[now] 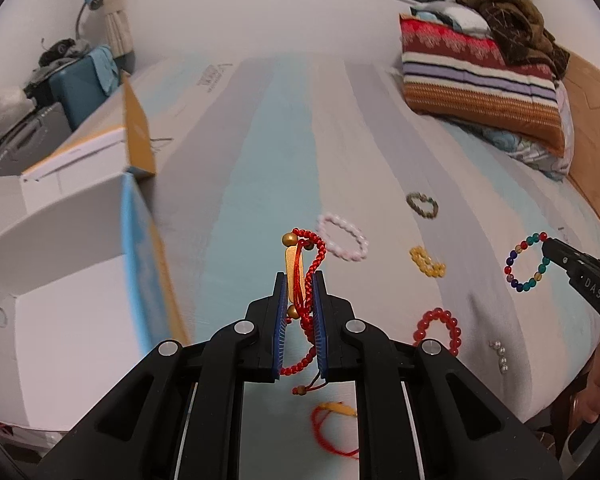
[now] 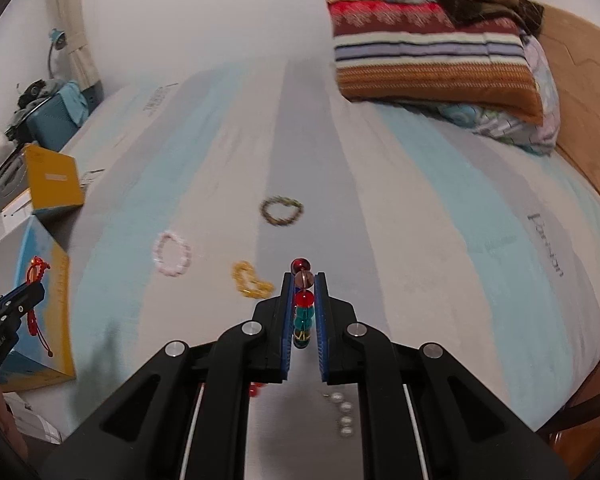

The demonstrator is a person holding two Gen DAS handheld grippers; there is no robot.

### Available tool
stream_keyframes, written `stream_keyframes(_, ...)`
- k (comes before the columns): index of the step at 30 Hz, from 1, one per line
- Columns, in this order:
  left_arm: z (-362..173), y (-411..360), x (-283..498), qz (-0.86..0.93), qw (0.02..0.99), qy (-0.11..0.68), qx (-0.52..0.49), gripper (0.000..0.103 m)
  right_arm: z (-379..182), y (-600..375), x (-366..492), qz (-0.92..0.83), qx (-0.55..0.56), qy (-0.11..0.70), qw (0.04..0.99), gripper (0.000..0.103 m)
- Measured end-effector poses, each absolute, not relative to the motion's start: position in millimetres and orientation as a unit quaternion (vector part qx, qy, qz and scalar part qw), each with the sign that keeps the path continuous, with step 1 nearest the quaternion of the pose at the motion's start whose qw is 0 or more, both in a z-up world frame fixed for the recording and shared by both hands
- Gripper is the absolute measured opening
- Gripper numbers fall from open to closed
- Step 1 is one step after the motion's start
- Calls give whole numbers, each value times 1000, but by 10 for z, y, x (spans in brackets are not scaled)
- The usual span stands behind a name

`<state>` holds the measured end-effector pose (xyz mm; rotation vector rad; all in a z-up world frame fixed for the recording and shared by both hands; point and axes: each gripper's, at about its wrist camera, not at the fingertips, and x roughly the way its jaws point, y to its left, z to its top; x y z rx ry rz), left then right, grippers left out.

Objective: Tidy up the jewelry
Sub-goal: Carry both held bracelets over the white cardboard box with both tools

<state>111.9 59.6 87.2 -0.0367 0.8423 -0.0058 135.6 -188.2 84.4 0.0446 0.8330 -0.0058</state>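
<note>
left gripper [image 1: 300, 280]: closed on red cord bracelet [image 1: 305, 276], lifted above the bed; gold bar and gold beads pinned between the blue pads, cord tail hangs below the jaws.
right gripper [image 2: 304, 280]: closed on multicolor bead bracelet [image 2: 303, 312], lifted off the bed; beads stacked edge-on between the pads, in the left wrist view its loop hangs open from the gripper tip.
bed [image 1: 260, 152]: striped sheet, blue, grey and white bands; carries all the loose jewelry.
pink bead bracelet [image 1: 342, 237]: flat on bed, middle area, just beyond the left gripper tips.
olive bead bracelet [image 1: 422, 204]: flat on bed, farther toward the pillows than the pink one.
yellow bead bracelet [image 1: 427, 262]: bunched on bed, between the pink one and the right gripper.
red bead bracelet [image 1: 438, 330]: on bed near front edge, right of the left gripper.
pearl beads [image 1: 500, 356]: short row near front edge, just right of the red bead bracelet.
second red cord bracelet [image 1: 334, 426]: on bed at front edge, under the left gripper, blurred.
box [image 1: 60, 216]: open white box with blue-yellow flap at left edge of bed.
pillows [image 1: 484, 80]: stacked at far right corner, brown throw on top.
</note>
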Motion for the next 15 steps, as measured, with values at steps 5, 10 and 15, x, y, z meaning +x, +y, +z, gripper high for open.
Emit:
stream_keyframes(5,1114,863,955,11,920,391,-21,11,1111,-1466,1314,30,15,389,920,9)
stream_keyframes(10,1286,1214,797,33,923,381,-30,12,1373,-965,1272,65,0,373,926,9)
stream_keyframes(15,1409,1648,622,64,924,374,-42,12,1570,-366,1203,102,-19,357,928,9)
